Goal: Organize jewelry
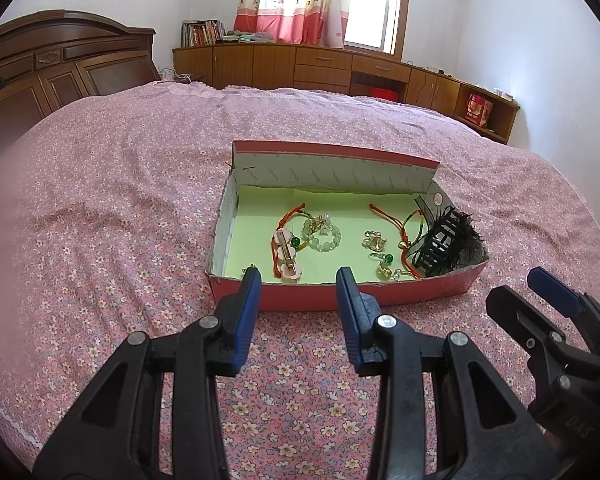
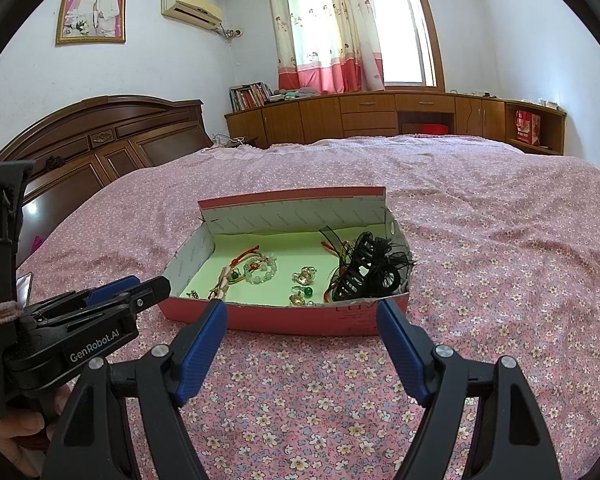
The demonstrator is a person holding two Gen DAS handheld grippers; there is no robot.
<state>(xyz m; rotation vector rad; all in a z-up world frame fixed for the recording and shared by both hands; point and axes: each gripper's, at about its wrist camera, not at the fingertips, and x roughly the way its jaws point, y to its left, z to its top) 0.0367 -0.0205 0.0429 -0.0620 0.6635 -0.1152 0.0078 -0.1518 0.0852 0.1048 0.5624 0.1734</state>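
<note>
Both tools hover short of the box (image 1: 340,292), nothing picked up, so this reads as the approach, or a pause between items. The left gripper (image 1: 298,276) has its blue-padded tongs apart with nothing between them, lined up on the near wall. The right gripper (image 2: 302,310) is spread wider and is empty too, aimed at the same red cardboard wall from its own side. Neither touches the box.

It sits on the flowered pink bedspread (image 1: 120,208), far flap standing up, floor lined in pale green. All the jewellery in sight lies inside it. On the left side, a clear bead bracelet (image 1: 324,236) overlaps a red and green cord, with a pink flower hair clip (image 1: 287,256) beside it toward the near wall. In the middle lie small gold earrings (image 1: 374,240) and a gold piece with a green bead (image 1: 386,266). On the right, a second red cord (image 1: 400,220) runs up to a black claw clip with feathers (image 1: 444,244) jammed in the corner, spilling over the right wall.

My guess for the next move: one gripper dips over the near wall and closes gently on a single piece. The tangled cords call for care, since lifting one may drag its neighbour
</note>
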